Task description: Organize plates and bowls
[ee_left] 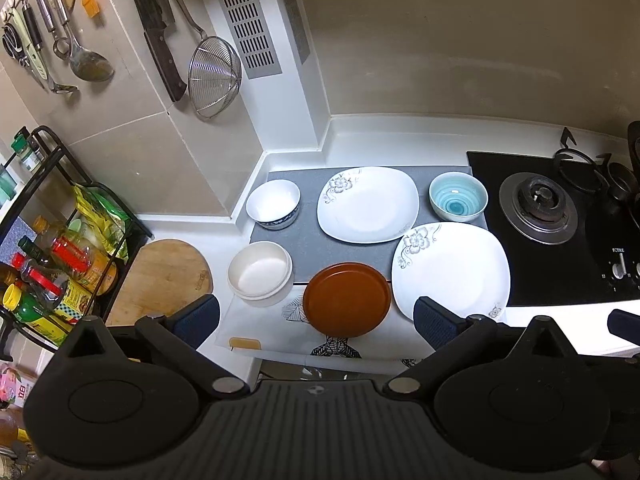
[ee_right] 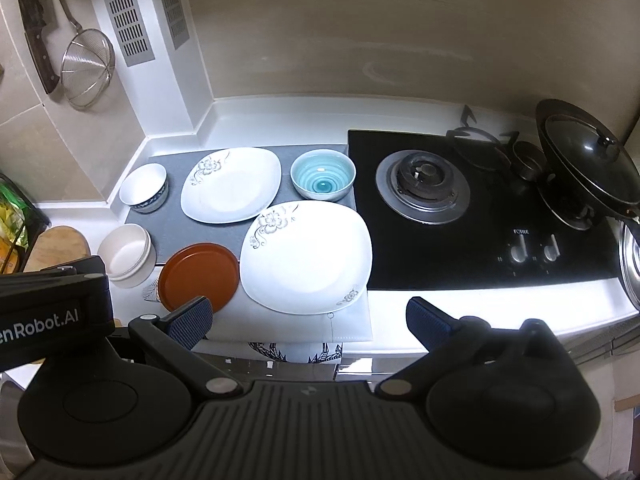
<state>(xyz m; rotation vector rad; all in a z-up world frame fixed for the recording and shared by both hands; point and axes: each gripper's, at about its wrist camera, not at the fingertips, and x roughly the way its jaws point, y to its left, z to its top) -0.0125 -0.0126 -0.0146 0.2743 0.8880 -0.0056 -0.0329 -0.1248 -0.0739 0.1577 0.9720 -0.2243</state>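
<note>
**Both hands empty above the dishes**

We hold the left hand-held gripper (ee_left: 316, 322) and the right hand-held gripper (ee_right: 308, 320) wide open, gripping nothing, above the worktop's (ee_right: 480, 300) front edge. Nearest lie the brown plate (ee_left: 346, 299) and a floral plate (ee_right: 306, 256), touching. Beyond sit the cream bowl (ee_left: 260, 274), white bowl (ee_left: 273, 204), second floral plate (ee_left: 368, 204) and blue bowl (ee_left: 458, 201), beside the stove (ee_right: 480, 208).

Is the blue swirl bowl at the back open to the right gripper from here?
Probably yes. The right gripper is open and empty, and the blue bowl stands alone; only the near floral plate lies low between them, so go over it.
</note>
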